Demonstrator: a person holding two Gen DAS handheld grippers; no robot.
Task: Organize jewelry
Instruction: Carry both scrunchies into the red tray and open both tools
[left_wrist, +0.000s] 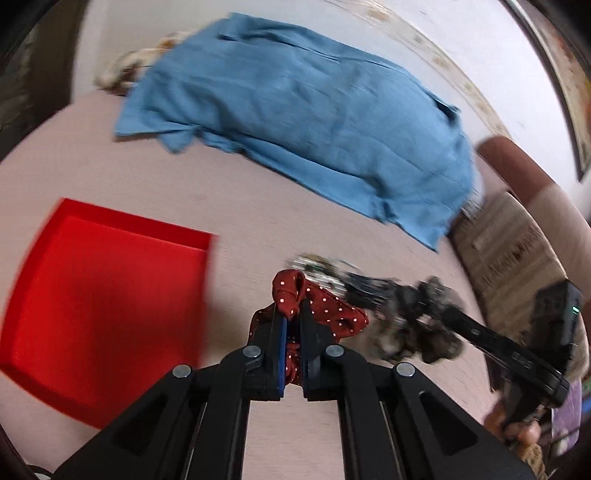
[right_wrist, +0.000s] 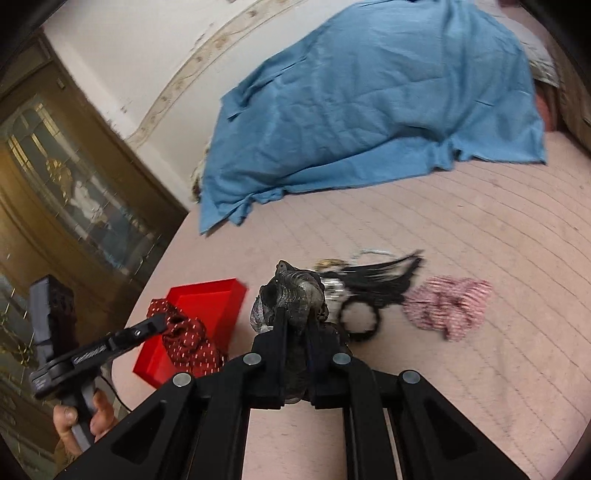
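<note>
Scrunchies (left_wrist: 295, 295) (right_wrist: 291, 295) clamped in both jaws

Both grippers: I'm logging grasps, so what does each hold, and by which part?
Left gripper: the red dotted scrunchie, pinched through a bunched fold. Right gripper: the grey scrunchie, clamped through its gathered middle.

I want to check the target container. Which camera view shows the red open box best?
The left wrist view: the red open box fills its left side, with the inner floor and walls visible, though blurred. The right wrist view shows it smaller, partly hidden by the dark red dotted scrunchie.
</note>
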